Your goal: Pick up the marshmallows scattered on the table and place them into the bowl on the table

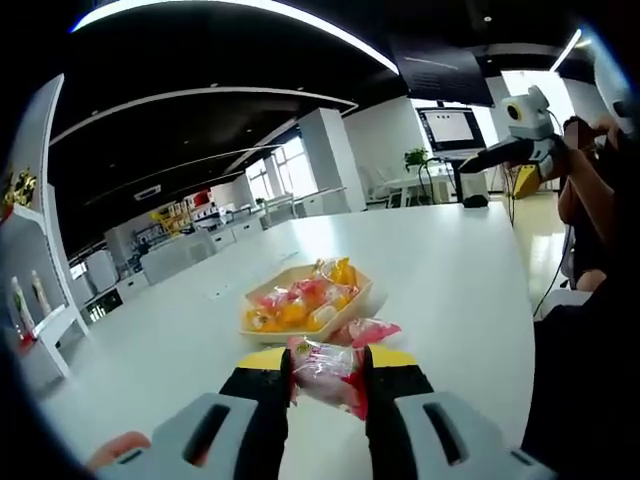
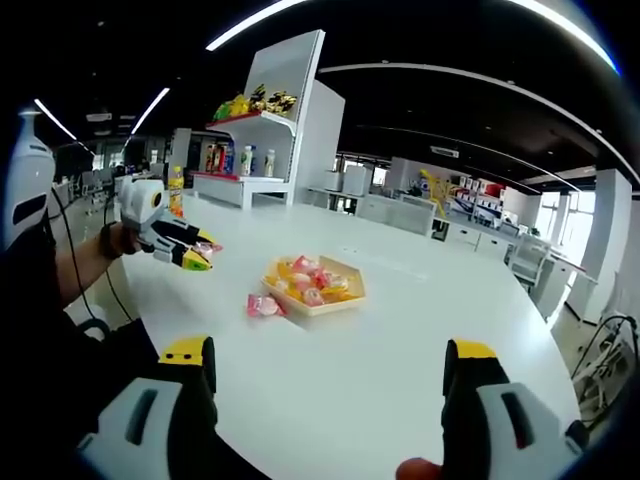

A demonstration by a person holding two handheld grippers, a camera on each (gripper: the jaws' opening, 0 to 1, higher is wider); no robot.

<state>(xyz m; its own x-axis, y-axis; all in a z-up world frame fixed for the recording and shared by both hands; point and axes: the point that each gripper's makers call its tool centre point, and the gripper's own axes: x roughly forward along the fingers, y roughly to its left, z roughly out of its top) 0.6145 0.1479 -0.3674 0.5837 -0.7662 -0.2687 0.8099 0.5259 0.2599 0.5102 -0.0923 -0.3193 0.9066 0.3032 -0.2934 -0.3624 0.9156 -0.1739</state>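
Wrapped marshmallow [image 1: 328,372], held: a pink and white sweet in clear crinkled film, with a little green at its upper left end; its long axis runs across the left gripper [image 1: 328,378] from about 10 o'clock to 4 o'clock, the red-edged end pointing down toward the right jaw; the jaws are closed onto it from both sides, their yellow-tipped black pads touching the wrapper. In the right gripper view the same gripper [image 2: 200,256] appears at about 10 o'clock, raised above the table [image 2: 400,350], a pink packet visible at its tip.

Second marshmallow [image 1: 368,331], loose: pink, in clear film, lying flat on the white table just beside the bowl's near corner, at about 5 o'clock from it; in the right gripper view it [image 2: 264,306] lies at 8 o'clock from the bowl, touching or nearly touching its edge.

Bowl [image 1: 362,302]: a shallow, pale, squarish tray on the table, holding a heap of pink, orange and yellow wrapped sweets; seen also at the centre of the right gripper view [image 2: 345,296].

Right gripper [image 2: 330,365]: jaws spread wide apart, nothing between them, held well short of the bowl.

Background: white shelving unit [image 2: 265,130] with bottles and packets at 11 o'clock.
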